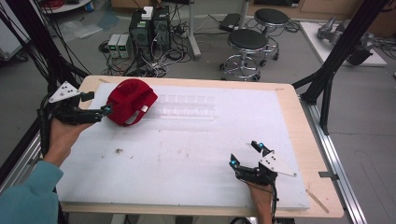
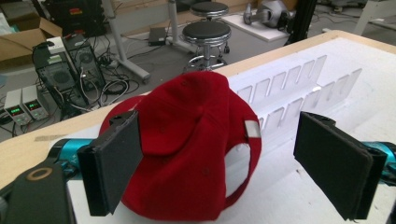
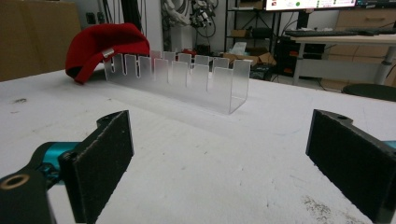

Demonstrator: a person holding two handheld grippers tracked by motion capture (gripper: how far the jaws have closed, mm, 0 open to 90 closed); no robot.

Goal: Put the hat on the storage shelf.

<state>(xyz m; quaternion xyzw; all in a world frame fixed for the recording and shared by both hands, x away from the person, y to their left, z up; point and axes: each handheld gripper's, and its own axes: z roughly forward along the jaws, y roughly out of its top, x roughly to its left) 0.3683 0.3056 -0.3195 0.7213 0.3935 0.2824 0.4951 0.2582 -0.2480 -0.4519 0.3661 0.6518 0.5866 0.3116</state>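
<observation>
Jaws of our left hand-held gripper (image 2: 219, 158) gape around the red cap (image 1: 130, 100) at ten o'clock; our right hand-held gripper (image 1: 246, 153) gapes at five o'clock.

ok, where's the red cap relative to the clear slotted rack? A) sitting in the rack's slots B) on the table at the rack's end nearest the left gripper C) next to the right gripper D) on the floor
B: the red cap lies on the white table at the end of the clear slotted rack, right in front of the left gripper, whose jaws are spread.
</observation>
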